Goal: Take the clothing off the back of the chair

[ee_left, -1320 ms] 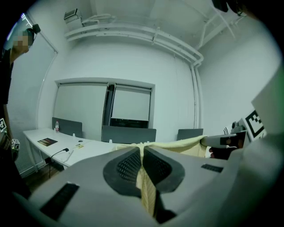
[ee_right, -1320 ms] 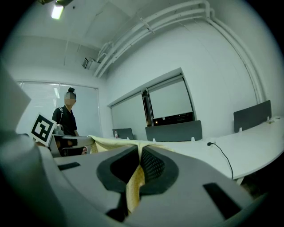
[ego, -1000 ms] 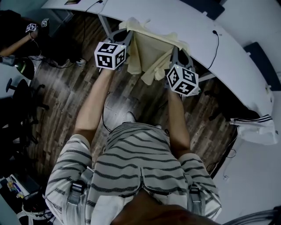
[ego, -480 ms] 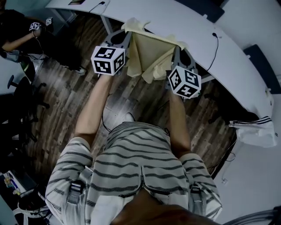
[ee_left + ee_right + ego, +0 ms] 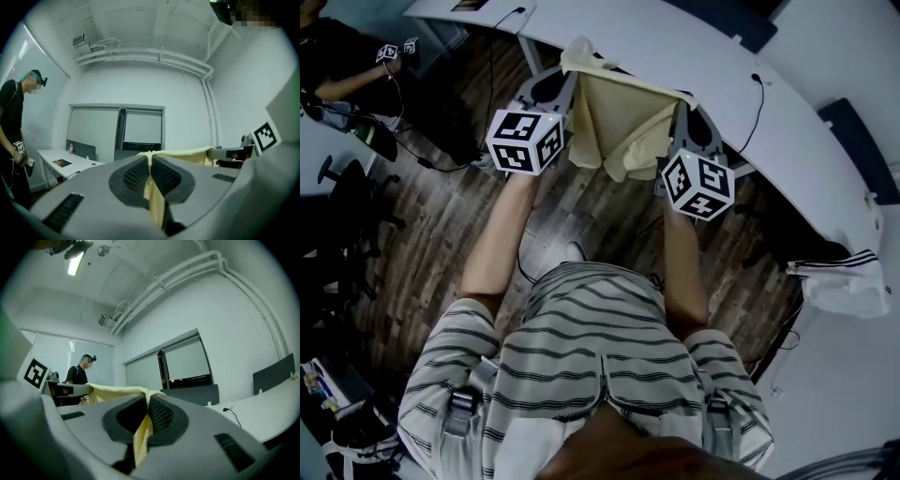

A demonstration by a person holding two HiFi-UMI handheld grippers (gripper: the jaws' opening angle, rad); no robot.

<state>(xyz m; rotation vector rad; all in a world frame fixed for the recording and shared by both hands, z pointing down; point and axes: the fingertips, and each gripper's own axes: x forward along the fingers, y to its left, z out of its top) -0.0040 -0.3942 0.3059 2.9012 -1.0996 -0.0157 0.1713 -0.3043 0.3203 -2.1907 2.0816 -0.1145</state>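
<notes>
While the left gripper (image 5: 150, 161) and the right gripper (image 5: 146, 404) are each clamped on a top corner of the pale yellow fabric garment (image 5: 623, 117), it is held stretched between them above the dark wood-plank floor (image 5: 431, 225), beside a long white curved desk (image 5: 787, 122); its cloth is seen creased, hanging in loose folds.

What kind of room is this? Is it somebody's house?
Probably an office or a lab, not a house. There is a long white desk with a cable lying across it, a black swivel chair on the wood floor, and a grey desk divider.
</notes>
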